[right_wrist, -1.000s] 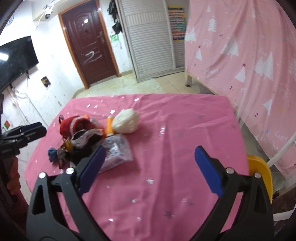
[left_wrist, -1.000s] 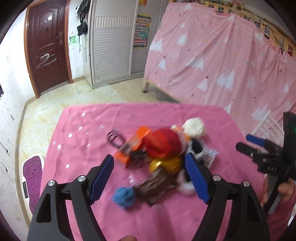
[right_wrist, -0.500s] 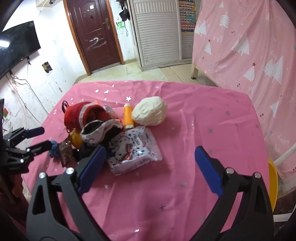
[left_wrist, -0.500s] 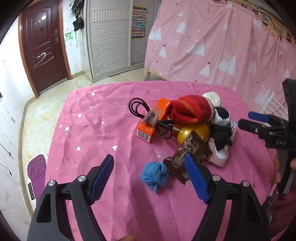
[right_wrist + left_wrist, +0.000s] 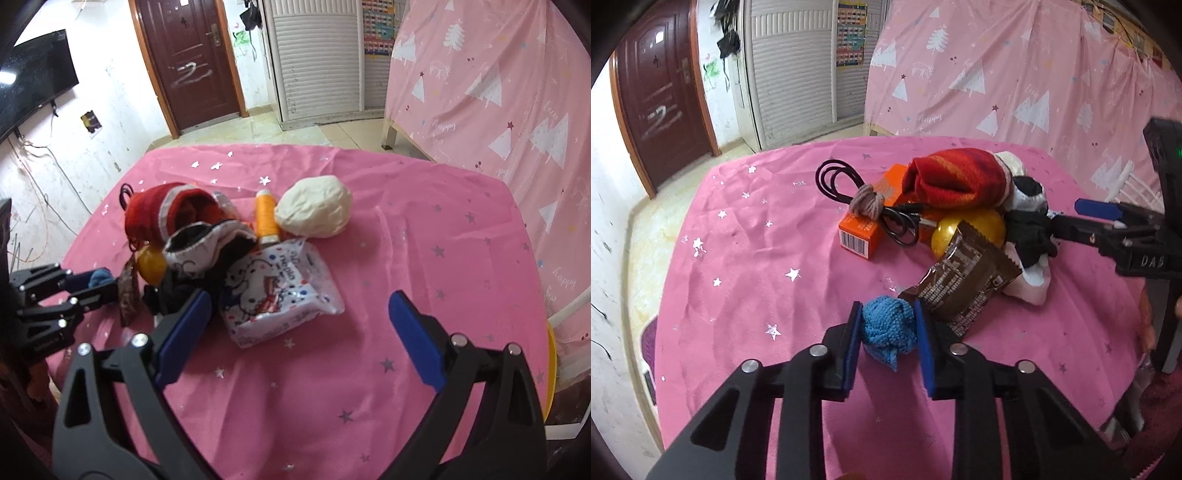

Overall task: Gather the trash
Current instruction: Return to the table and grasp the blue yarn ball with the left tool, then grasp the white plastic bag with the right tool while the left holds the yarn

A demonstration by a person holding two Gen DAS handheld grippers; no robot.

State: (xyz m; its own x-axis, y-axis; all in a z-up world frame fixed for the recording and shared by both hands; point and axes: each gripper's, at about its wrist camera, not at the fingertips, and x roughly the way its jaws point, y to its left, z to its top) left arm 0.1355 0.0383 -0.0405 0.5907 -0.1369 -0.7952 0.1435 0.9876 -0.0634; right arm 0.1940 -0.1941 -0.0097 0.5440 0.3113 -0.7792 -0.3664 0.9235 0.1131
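Background fixtures: dark brown door, white louvred wardrobe, wall-mounted television, pink tree-print curtain, pink star-print tablecloth.

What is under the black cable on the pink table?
The black cable lies across an orange box, and a brownish knotted hair tie sits on both. The cable's far end runs beneath the red sock, so its plug is hidden.

Bare pink tablecloth left of the brown wrapper; clutter pile rightward.
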